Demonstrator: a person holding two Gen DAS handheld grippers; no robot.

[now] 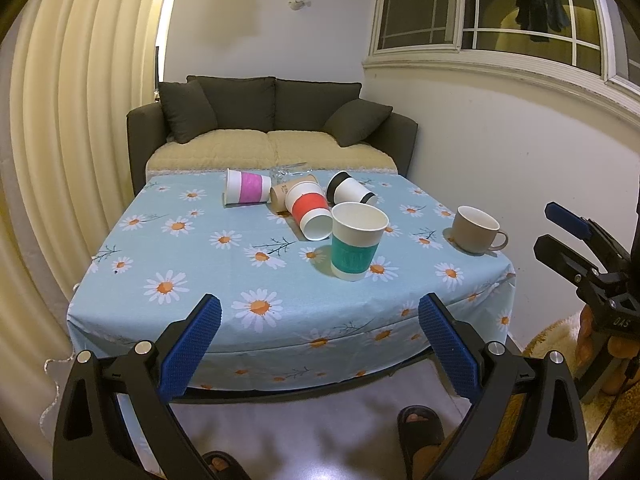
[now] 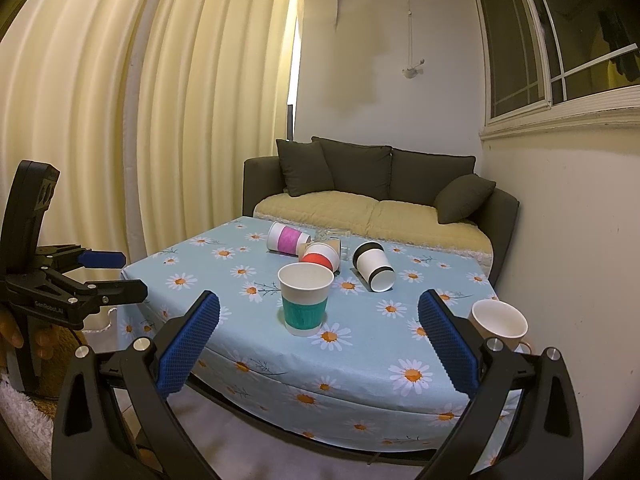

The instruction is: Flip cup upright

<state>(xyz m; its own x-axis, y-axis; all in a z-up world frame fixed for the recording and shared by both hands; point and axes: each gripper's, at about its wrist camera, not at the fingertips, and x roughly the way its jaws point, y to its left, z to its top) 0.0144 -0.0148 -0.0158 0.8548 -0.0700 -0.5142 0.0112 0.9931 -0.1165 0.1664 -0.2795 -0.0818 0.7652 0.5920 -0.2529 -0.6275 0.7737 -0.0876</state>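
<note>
A green-sleeved paper cup [image 1: 355, 246] [image 2: 305, 298] stands upright near the table's front. Behind it lie a red-sleeved cup [image 1: 309, 211] [image 2: 320, 256], a pink-sleeved cup [image 1: 246, 192] [image 2: 287, 239], a black-banded white cup [image 1: 351, 192] [image 2: 374, 266] and a brown cup [image 1: 285, 192], all on their sides. My left gripper [image 1: 320, 342] is open and empty, off the front edge of the table. My right gripper [image 2: 319, 344] is open and empty, also in front of the table. Each gripper shows at the edge of the other's view, the right one [image 1: 560, 224] and the left one [image 2: 108, 272].
A beige mug [image 1: 476, 230] [image 2: 498, 324] stands upright at the table's right front corner. A clear glass [image 2: 334, 236] lies at the back edge. The daisy tablecloth [image 1: 200, 264] covers the table. A dark sofa [image 1: 272, 120] stands behind, curtains at left, wall at right.
</note>
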